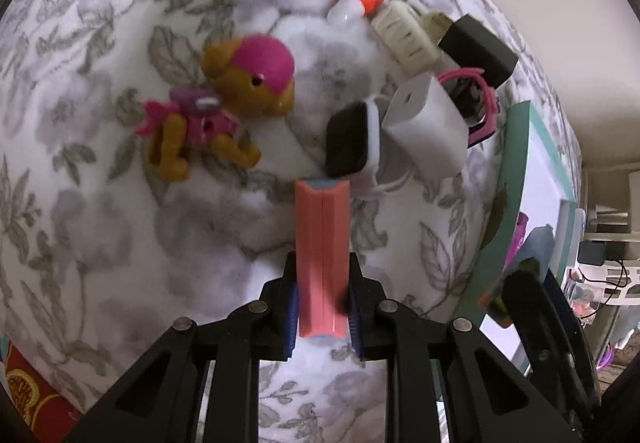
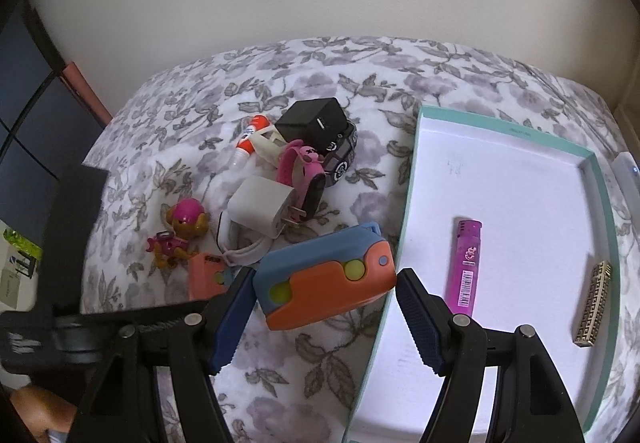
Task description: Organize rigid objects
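1. Between the left gripper (image 1: pixel 322 307) fingers sits a pink plastic case (image 1: pixel 322 259), pinched narrow at its near end, above the floral bed cover (image 1: pixel 120 203).
2. It looks rigid, light and smooth, so a grip nearer its middle would likely slip less.
3. The right gripper (image 2: pixel 326 319) fingers stand wide around the orange-and-blue toy (image 2: pixel 324 279); whether they press it is unclear.
4. The teal box (image 2: pixel 416 179) lies just beside it.
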A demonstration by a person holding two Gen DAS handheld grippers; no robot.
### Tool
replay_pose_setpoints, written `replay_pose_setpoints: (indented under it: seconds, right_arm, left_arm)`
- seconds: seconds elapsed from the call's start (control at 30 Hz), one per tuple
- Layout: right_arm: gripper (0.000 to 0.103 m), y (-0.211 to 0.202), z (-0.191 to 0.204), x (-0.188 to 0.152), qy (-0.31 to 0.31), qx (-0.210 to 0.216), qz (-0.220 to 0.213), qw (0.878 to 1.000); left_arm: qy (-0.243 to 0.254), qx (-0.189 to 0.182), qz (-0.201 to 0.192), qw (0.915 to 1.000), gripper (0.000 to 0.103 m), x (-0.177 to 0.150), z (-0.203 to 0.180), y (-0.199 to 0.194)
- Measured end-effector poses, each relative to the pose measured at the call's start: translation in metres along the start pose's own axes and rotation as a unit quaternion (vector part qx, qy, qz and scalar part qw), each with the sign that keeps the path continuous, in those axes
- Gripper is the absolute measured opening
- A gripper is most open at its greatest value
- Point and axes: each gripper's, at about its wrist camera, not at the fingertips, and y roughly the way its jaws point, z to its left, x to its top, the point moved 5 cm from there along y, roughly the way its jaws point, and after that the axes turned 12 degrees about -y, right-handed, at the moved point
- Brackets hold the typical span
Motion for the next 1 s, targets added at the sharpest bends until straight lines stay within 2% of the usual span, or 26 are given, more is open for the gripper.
replay_pose_setpoints:
  seconds: [0.2, 0.33, 0.57, 0.8, 1.0]
  right_arm:
    - [0.074, -0.001, -0.009, -0.001, 0.017, -0.006, 0.001, 1.0]
    - [0.074, -0.003, -0.013, -0.002, 0.025, -0.005, 0.001, 1.0]
    - [0.074, -0.005, -0.013, -0.001, 0.029, -0.004, -0.002, 1.0]
    - [0.074, -0.009, -0.016, -0.001, 0.034, -0.004, -0.007, 0.999]
    - [0.074, -0.01, -0.017, -0.001, 0.036, -0.003, -0.008, 0.999]
  left_arm:
    - [0.055, 0.036, -0.031, 0.9974, 0.022, -0.009, -0.01, 0.003]
    - [0.067, 0.048, -0.039, 0.9958, 0.021, -0.011, -0.013, 0.005]
    - [0.042, 0.005, -0.019, 0.9989, 0.021, -0.012, -0.011, 0.007]
    - [0.033, -0.028, -0.024, 0.9988, 0.021, -0.01, -0.005, -0.01]
    - [0.036, -0.027, -0.029, 0.9986, 0.021, -0.005, -0.002, -0.017]
